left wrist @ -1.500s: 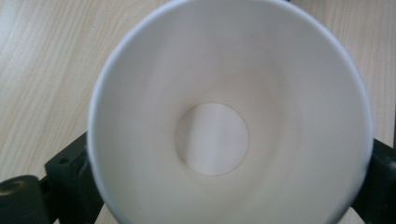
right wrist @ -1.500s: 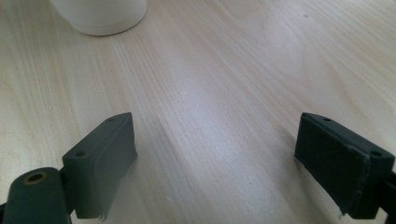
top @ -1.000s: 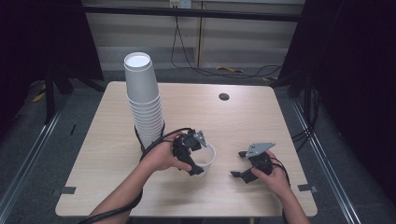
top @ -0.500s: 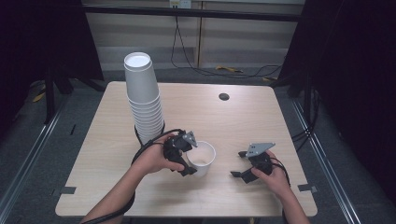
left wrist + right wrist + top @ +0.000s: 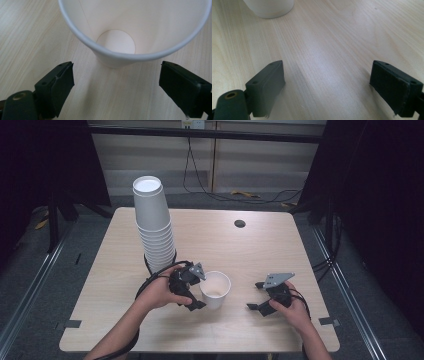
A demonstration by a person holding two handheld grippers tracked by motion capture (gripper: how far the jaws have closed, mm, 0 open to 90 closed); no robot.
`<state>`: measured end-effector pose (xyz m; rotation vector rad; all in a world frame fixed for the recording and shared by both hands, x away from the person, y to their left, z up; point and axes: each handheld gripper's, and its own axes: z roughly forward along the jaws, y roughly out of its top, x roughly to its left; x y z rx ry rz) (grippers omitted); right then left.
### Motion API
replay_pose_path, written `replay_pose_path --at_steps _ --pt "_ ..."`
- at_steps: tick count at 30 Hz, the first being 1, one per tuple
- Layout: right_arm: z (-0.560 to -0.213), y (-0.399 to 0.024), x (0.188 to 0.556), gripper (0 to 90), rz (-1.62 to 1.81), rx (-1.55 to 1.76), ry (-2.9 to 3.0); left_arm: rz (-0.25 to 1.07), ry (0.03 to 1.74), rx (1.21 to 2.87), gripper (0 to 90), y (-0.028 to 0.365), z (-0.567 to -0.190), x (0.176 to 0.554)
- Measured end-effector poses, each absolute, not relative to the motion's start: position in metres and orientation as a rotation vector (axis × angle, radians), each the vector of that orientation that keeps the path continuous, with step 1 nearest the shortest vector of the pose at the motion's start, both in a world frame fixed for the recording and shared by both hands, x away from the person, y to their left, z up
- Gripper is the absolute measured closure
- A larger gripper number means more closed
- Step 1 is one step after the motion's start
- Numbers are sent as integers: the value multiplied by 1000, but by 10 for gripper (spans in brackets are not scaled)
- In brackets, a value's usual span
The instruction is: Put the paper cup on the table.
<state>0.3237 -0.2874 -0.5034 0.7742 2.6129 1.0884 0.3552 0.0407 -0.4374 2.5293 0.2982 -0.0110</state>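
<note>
- The single paper cup (image 5: 215,289) now stands upright on the table (image 5: 260,250), mouth up, just right of the left gripper (image 5: 196,290). A second ago it was tipped in that gripper's hold, so it has just been set down.
- The left gripper has let go. In the left gripper view its jaws stand wide apart on either side of the cup (image 5: 135,32), touching nothing, with bare wood between each pad and the cup wall.
- My read: one cup is off the stack and placed, and this hand is free to go back for the next.
- The tall cup stack (image 5: 154,227) rises behind the left hand (image 5: 157,292), at the table's left.
- The right gripper (image 5: 262,297) rests low near the table's right front, well apart from the cup, its jaws spread and holding nothing.
- The left gripper view looks straight down into the cup: round base, clean, empty. The high view gives just a glimpse of that floor.
- The right gripper view catches only the cup's bottom edge (image 5: 269,8) at top left, then open wood grain between its jaws.
- The high view alone sets out the layout: stack, cup, both hands and a dark round hole (image 5: 240,223) at the far side.
</note>
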Motion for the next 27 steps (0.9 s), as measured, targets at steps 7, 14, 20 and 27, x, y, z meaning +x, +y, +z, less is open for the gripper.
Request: replay_pose_path --at_steps 7,14,20,27 --pt "-503 -287 324 120 1088 774 2613 -10 290 2540 128 47 -439 354" --pt "-503 -287 324 120 1089 775 2613 -1 299 2539 130 57 -443 351" --pt "-503 -287 324 120 1089 775 2613 -4 334 2521 134 67 -448 348" --pt "-503 -287 324 119 1089 775 2613 1 344 2509 138 75 -451 344"
